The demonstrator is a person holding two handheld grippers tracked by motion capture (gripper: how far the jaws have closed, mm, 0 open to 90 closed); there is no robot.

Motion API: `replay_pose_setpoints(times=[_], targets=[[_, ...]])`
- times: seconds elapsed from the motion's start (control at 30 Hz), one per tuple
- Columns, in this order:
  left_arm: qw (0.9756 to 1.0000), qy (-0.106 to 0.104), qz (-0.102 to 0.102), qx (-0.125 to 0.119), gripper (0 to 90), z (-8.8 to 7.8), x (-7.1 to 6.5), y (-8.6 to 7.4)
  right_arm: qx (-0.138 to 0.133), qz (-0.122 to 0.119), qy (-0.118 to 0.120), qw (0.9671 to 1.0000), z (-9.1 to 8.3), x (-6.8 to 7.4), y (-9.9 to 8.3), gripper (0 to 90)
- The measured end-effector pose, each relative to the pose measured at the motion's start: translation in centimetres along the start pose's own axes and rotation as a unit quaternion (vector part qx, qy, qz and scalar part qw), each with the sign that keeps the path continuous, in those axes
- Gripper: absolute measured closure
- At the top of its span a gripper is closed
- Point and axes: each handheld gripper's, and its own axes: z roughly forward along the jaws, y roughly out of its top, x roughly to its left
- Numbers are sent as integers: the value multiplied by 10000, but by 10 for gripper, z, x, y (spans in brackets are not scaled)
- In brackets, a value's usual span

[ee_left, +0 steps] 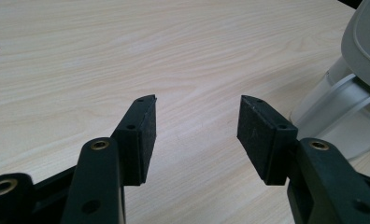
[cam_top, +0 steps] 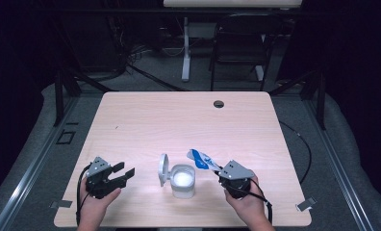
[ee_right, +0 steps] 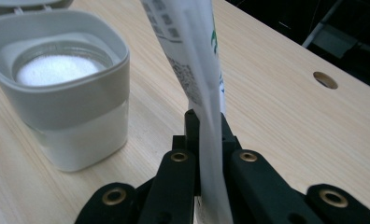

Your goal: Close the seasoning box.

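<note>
Count on table (cam_top: 145,120): one white canister (cam_top: 183,181), lid (cam_top: 163,169) flipped open at its 9 o'clock; one blue-and-white sachet (cam_top: 201,159) at its 2 o'clock. Two grippers: left gripper (cam_top: 122,174), right gripper (cam_top: 220,170). One cable hole (cam_top: 219,104) at 12 o'clock.

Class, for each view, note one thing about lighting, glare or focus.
High view: table brightly lit, surroundings nearly black. Left gripper view: jaws sharp, container at the edge soft. Right gripper view: packet close and blurred, white powder glaring.
</note>
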Motion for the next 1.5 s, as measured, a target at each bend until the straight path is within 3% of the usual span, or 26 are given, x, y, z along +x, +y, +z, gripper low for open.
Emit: replay_pose_setpoints(times=[0.37, 0.57, 0.8, 1.13, 1.5], targets=[[10000, 15, -50, -63, 476, 0, 1, 0, -229, 594, 124, 9979, 2, -6, 0, 897], [10000, 17, -55, -51, 477, -1, 0, 0, -391, 1032, 194, 9937, 1, -13, -3, 896], [10000, 10, -35, -16, 477, -1, 0, 0, -507, 1669, 238, 9844, 2, -20, -11, 896], [10000, -1, -11, -42, 477, -2, 0, 1, -352, 1774, 30, 9835, 4, -22, -16, 894], [10000, 23, -36, -88, 477, -3, 0, 2, -3, 1952, -48, 9807, 21, -25, -31, 894]])
